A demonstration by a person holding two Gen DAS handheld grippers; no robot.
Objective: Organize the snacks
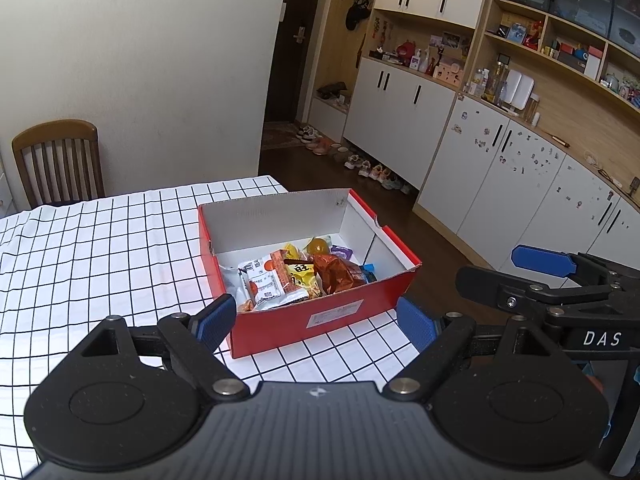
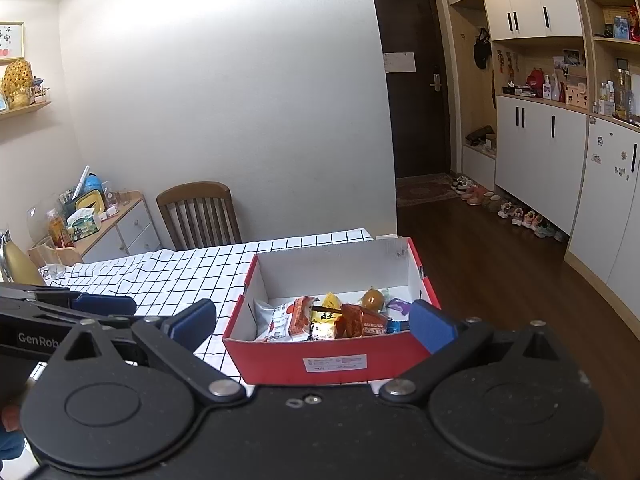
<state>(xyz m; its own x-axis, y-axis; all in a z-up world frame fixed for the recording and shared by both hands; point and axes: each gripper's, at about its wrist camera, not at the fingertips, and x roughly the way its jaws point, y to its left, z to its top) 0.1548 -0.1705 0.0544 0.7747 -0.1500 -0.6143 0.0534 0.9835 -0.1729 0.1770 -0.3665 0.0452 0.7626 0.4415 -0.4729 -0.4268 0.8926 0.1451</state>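
black left gripper (image 1: 316, 322) sits closest in the left wrist view, jaws spread wide w/ nothing between them, blue pads (image 1: 214, 322) hanging over the surface (image 1: 100, 248), which wears a white cloth w/ a black grid. just ahead of the pads stands a red box (image 1: 320, 320), lid off, white inside, near the surface's right edge. snacks (image 1: 296, 276) lie piled on its floor toward the near wall: a white-and-orange packet, a yellow packet, a shiny brown-orange wrapper, a round yellow item and a bit of purple farther back.

right gripper (image 2: 314, 326) in its own view is also spread wide and holds nothing; its pads (image 2: 430, 328) flank the box's near corners w/o touching it. it also shows at the right edge of the left view, off to the side of the box.

background: wooden chair (image 1: 58, 160) by the far side of the surface, white wall, dark door (image 2: 416, 80), white cupboards (image 1: 400, 112) w/ cluttered shelves, row of shoes (image 1: 352, 156) on the wood floor.
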